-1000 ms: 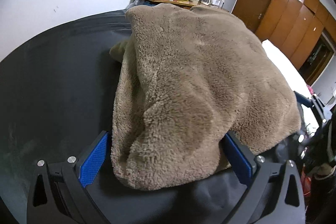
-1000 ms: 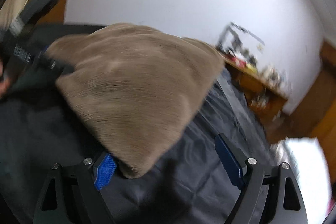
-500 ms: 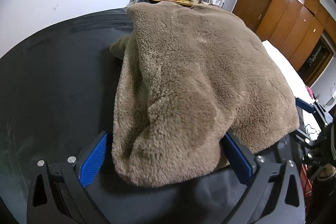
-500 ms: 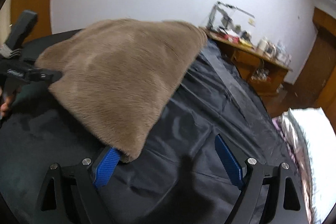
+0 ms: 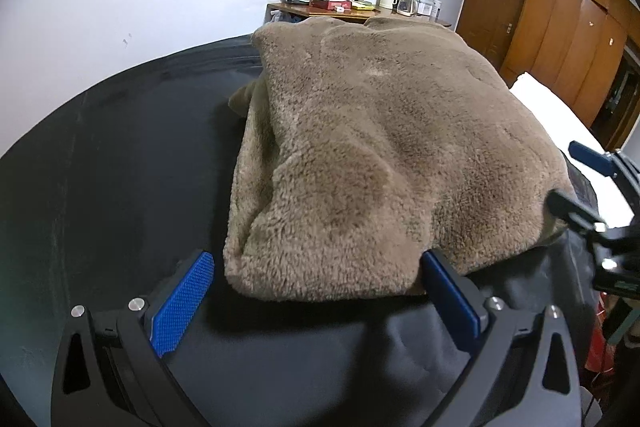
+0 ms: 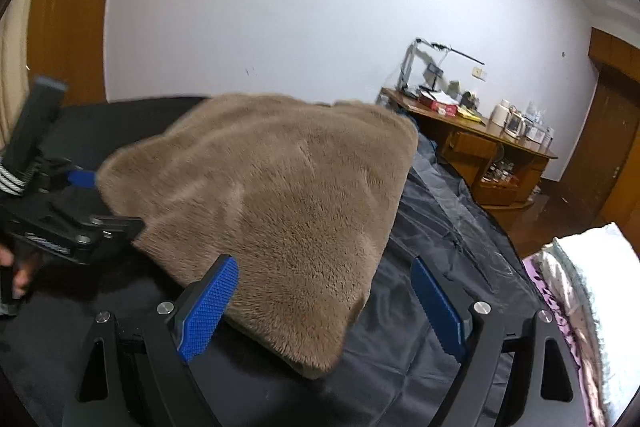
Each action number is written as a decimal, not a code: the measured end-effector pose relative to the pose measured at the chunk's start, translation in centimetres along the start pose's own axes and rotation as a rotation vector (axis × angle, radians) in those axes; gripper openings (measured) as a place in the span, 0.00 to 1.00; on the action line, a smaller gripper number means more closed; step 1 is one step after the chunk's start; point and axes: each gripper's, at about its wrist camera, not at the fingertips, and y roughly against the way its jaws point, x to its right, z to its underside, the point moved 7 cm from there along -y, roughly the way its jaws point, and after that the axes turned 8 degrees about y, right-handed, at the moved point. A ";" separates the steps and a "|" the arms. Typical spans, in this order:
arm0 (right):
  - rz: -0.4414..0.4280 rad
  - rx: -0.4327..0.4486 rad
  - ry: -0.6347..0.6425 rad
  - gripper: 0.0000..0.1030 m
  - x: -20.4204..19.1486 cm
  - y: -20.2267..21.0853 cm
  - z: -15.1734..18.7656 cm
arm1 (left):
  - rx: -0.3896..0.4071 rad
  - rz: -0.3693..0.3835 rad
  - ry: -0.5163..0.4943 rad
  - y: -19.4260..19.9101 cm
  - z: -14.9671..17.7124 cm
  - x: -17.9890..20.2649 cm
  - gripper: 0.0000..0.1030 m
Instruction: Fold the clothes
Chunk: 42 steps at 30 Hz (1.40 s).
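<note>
A thick brown fleece garment (image 5: pixel 372 155) lies folded in a bulky pile on a black sheet (image 5: pixel 120 163). My left gripper (image 5: pixel 320 291) is open, its blue pads on either side of the pile's near left corner, holding nothing. In the right wrist view the same garment (image 6: pixel 288 203) shows with its near right corner between the open pads of my right gripper (image 6: pixel 324 303). The right gripper also shows at the right edge of the left wrist view (image 5: pixel 592 187). The left gripper shows at the left in the right wrist view (image 6: pixel 72 223).
A wooden desk (image 6: pixel 468 139) with a lamp, boxes and kettles stands against the white wall behind. Wooden wardrobes (image 5: pixel 560 27) line the right side. A white bed (image 6: pixel 592 291) lies to the right of the black sheet.
The left gripper has drawn back slightly, so the garment's near edge now lies ahead of its pads. The right gripper has swung round and closed in on the garment's right corner.
</note>
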 end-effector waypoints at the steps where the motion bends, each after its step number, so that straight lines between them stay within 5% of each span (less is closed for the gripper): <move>1: 0.009 -0.021 -0.002 0.87 0.0 -0.6 0.3 | -0.002 0.003 0.003 0.0 0.2 -0.1 1.00; 14: 0.053 -0.093 -0.005 0.88 -0.7 -1.9 1.3 | -0.025 0.010 0.026 0.3 1.6 -1.0 1.00; 19: 0.080 -0.026 -0.015 0.88 -1.1 0.0 0.1 | 0.001 -0.014 0.029 2.9 1.9 -2.1 1.00; 30: -0.001 0.120 0.128 0.88 -8.6 0.5 -6.6 | 0.068 -0.111 0.254 6.8 1.6 -10.1 1.00; 42: -0.005 -0.005 0.278 0.88 -14.5 -5.8 -7.8 | 0.034 -0.115 0.300 6.4 3.0 -11.0 1.00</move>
